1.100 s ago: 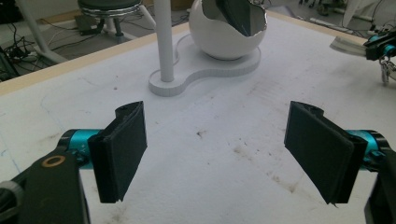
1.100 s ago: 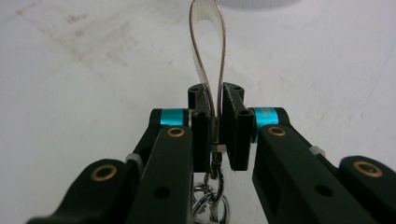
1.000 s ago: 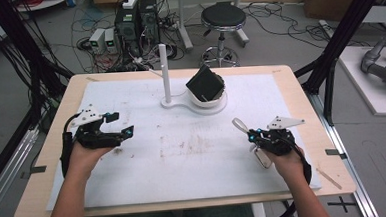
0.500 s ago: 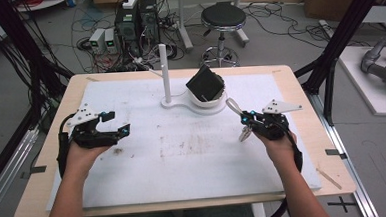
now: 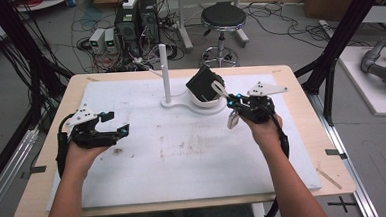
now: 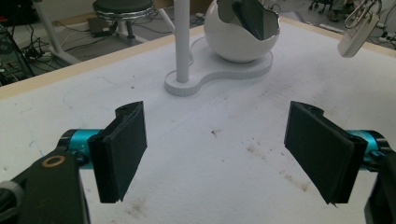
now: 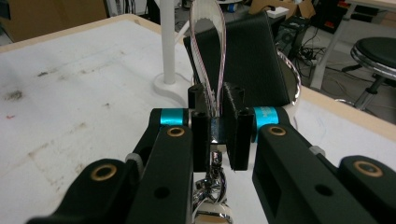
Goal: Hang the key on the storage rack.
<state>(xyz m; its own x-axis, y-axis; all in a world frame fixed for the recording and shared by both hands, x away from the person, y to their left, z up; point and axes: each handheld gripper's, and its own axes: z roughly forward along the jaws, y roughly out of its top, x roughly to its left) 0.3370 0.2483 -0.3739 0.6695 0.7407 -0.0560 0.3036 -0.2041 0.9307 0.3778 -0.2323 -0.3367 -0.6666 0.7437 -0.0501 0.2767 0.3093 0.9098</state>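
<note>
My right gripper (image 5: 229, 103) is shut on a white looped strap (image 5: 219, 89) with a metal clasp and a small white tag (image 5: 232, 120) hanging below it. It hovers just right of a white stand (image 5: 180, 107) that has an upright post (image 5: 164, 70) and a round cup bearing a black block (image 5: 205, 83). In the right gripper view the strap loop (image 7: 208, 42) rises from between the jaws of my right gripper (image 7: 217, 128), with the clasp (image 7: 212, 186) beneath and the black block (image 7: 252, 60) behind. My left gripper (image 5: 117, 122) rests open on the left; nothing lies between its pads (image 6: 122, 149).
A white mat (image 5: 183, 154) covers the wooden table (image 5: 327, 131), stained near its middle. In the left gripper view the post (image 6: 182, 37), the white cup (image 6: 233, 42) and the hanging tag (image 6: 355, 39) stand ahead. A stool (image 5: 221, 19) and computers sit beyond the far edge.
My right hand has risen and moved away from the table's near edge toward the stand, carrying the strap and tag. The left hand has stayed put.
</note>
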